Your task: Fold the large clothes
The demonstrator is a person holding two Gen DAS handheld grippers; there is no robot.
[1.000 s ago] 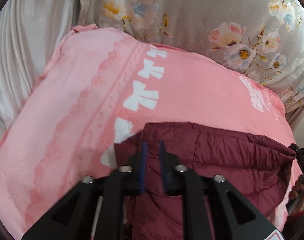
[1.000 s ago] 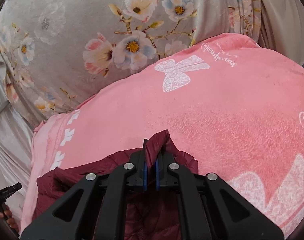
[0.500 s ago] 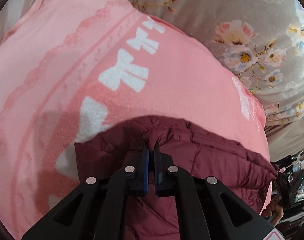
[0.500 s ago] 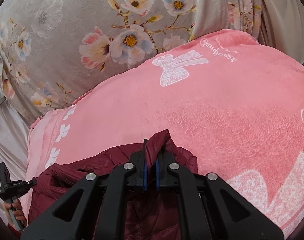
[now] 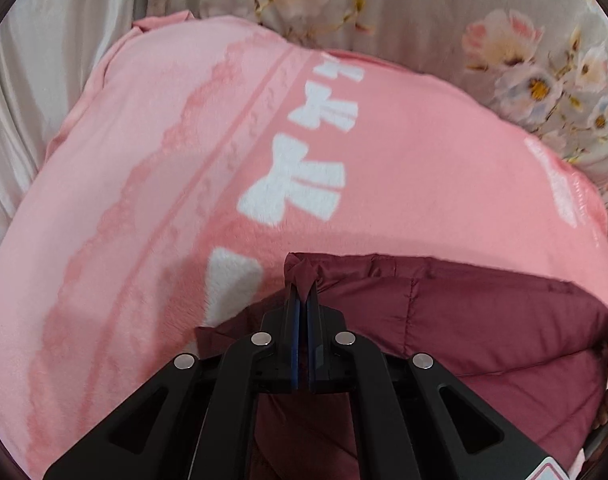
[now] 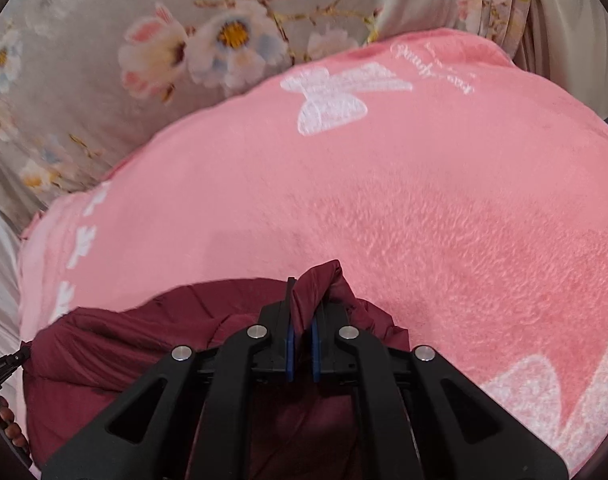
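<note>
Fingers [image 5: 292, 304] of both grippers pinch the maroon puffer jacket [image 5: 484, 320] at opposite ends of its far edge, which runs left to right across the pink blanket [image 5: 404, 184], each hand nearest its own corner.

Soft, even indoor light; strong fisheye bend and some motion blur.

Both views were evenly bright, without glare. The left claw [image 5: 303, 294] cast a faint grey shadow on the pink blanket [image 5: 404, 184] just left of its tips. Beyond the right claw [image 6: 303, 300], the floral fabric [image 6: 104, 60] was smeared and soft. Straight edges bowed outward, and dark vignetting cut every corner.
</note>
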